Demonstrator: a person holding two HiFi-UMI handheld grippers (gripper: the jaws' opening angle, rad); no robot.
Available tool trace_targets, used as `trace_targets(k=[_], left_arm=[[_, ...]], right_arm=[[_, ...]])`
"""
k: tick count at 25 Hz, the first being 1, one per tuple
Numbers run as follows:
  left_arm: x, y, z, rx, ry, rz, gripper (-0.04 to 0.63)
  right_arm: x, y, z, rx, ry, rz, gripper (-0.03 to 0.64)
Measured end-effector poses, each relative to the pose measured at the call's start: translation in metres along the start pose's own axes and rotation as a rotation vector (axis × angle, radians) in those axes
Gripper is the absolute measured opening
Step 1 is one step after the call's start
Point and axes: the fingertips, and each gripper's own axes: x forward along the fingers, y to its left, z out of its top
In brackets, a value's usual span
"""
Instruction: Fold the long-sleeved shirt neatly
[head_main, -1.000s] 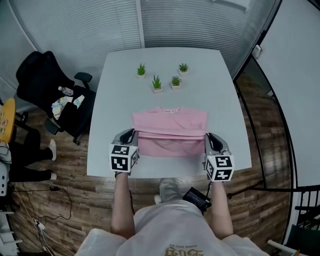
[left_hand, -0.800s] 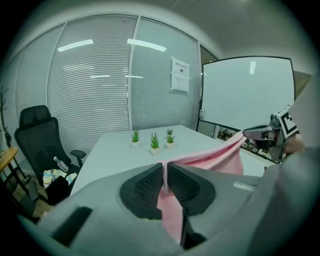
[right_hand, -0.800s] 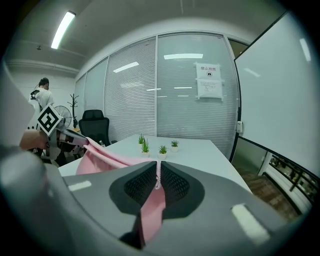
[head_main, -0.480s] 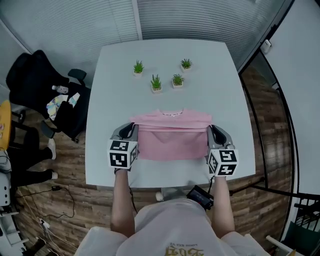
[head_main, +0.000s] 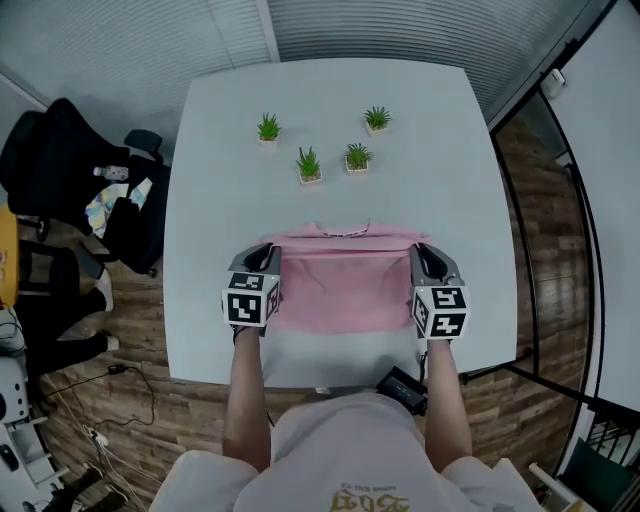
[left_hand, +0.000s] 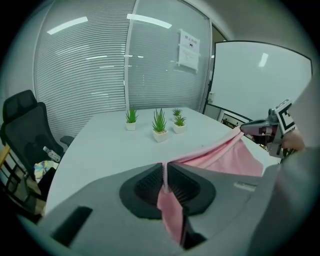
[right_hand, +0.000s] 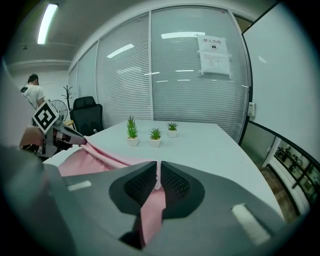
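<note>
Shirt (head_main: 345, 295) edge pinched: left gripper (head_main: 264, 256), right gripper (head_main: 426, 256).

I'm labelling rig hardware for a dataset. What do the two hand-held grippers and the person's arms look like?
The left hand-held gripper and right hand-held gripper each have a grey body, black ribbed pads and a white cube printed with black square markers. The forearms are bare, and the person wears a pale top with yellow print.
</note>
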Motion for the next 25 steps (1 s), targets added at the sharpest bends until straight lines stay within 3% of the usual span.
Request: trace_targets(k=[10, 15, 18, 25], left_arm=[[0.05, 0.011, -0.014, -0.02, 0.093, 0.033, 0.046], [0.066, 0.022, -0.016, -0.068, 0.075, 0.097, 0.072], [0.07, 0.03, -0.013, -0.129, 0.026, 0.134, 0.109], [0.071, 0.044, -0.012, -0.248, -0.008, 0.163, 0.255]], right_arm=[[0.052, -0.015, -0.019, 0.024, 0.071, 0.019, 0.049], [0.069, -0.027, -0.024, 0.049, 0.072, -0.013, 0.069], [0.073, -0.032, -0.025, 0.073, 0.057, -0.017, 0.113], [0.065, -0.035, -0.022, 0.061, 0.018, -0.044, 0.139]])
